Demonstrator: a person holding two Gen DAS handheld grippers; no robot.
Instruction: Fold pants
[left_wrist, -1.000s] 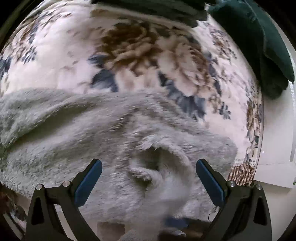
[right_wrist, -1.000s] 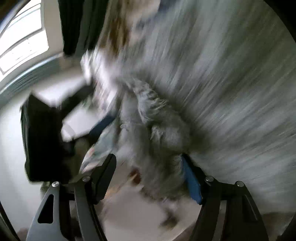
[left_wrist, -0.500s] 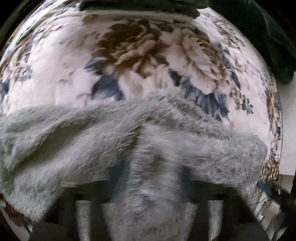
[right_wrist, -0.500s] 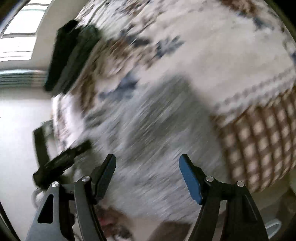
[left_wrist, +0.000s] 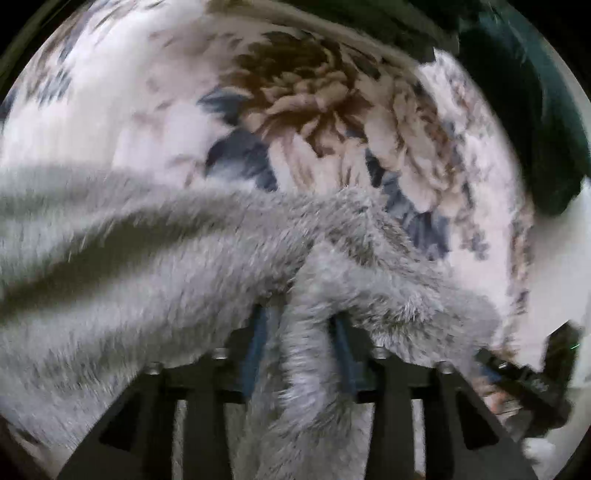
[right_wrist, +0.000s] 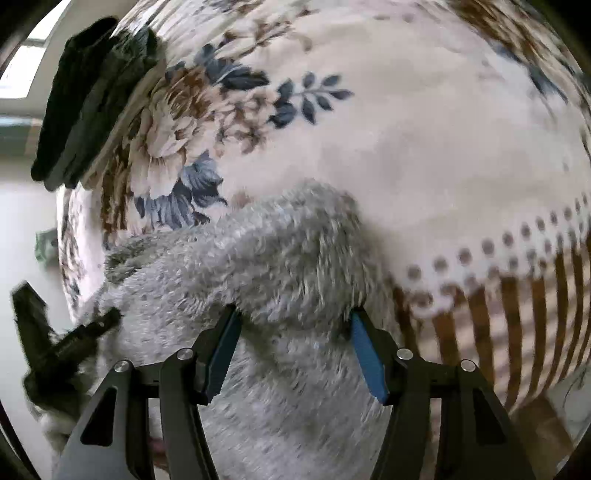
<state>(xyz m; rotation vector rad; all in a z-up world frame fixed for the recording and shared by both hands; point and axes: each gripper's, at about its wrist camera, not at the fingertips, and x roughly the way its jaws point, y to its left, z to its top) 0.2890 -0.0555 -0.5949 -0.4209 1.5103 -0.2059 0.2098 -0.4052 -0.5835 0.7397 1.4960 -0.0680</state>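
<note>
Grey fluffy pants (left_wrist: 155, 280) lie across a floral blanket (left_wrist: 129, 110). In the left wrist view a bunched strand of the pants runs up between the blue pads (left_wrist: 258, 343) of my left gripper (left_wrist: 301, 314). Its jaws are opening, and a dark gap shows beside the left pad. In the right wrist view my right gripper (right_wrist: 293, 317) points down over a rounded end of the pants (right_wrist: 288, 258). Its jaws are closing, with that fluffy mound between the blue pads (right_wrist: 365, 354), which are not squeezing it. Each tool's black body shows at the edge of the other view.
Dark green folded clothes (left_wrist: 535, 110) (right_wrist: 85, 103) sit at the far edge of the bed. The blanket has a brown checked band (right_wrist: 517, 314) at right. Pale floor (right_wrist: 26, 221) lies beyond the bed's edge, with a window at upper left.
My left gripper went from wide open above the pants to clamped on a bunch, and now stands wider and lower. My right gripper swung across onto the pants' end, and its jaws narrowed.
</note>
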